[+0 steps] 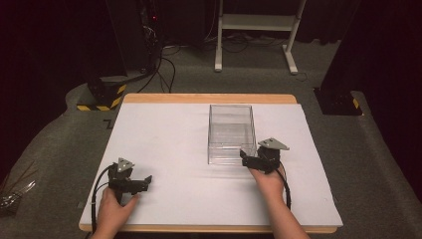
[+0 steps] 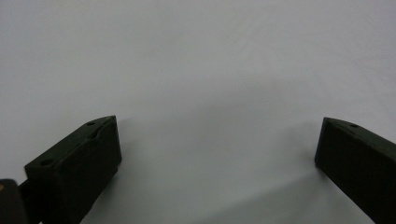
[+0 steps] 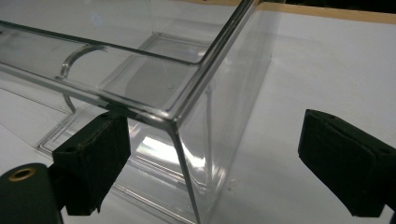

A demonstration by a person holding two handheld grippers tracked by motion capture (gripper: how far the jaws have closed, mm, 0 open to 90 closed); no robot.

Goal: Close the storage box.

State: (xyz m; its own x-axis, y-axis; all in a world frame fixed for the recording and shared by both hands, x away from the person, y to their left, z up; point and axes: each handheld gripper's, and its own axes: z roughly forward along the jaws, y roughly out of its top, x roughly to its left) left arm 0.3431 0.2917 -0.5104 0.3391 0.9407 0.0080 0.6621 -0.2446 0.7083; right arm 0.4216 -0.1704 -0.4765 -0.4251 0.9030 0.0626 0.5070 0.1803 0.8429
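Observation:
A clear plastic box (image 1: 231, 133) with no lid stands upright on the white sheet, a little right of the table's middle. My right gripper (image 1: 246, 157) sits at its near right corner. In the right gripper view the box's corner (image 3: 187, 154) stands between the jaws of that gripper (image 3: 210, 161), which is open: one jaw is by the near wall, the other out beside the right wall. My left gripper (image 1: 145, 181) rests low at the front left, far from the box. It is open (image 2: 217, 149) over bare white sheet with nothing between its jaws.
The white sheet (image 1: 169, 144) covers a wooden table (image 1: 209, 98). Beyond the far edge are a yellow-and-black striped base (image 1: 102, 97), cables, a white frame (image 1: 259, 30) and a black stand foot (image 1: 338, 102). Shiny clutter (image 1: 12, 194) lies on the floor at the left.

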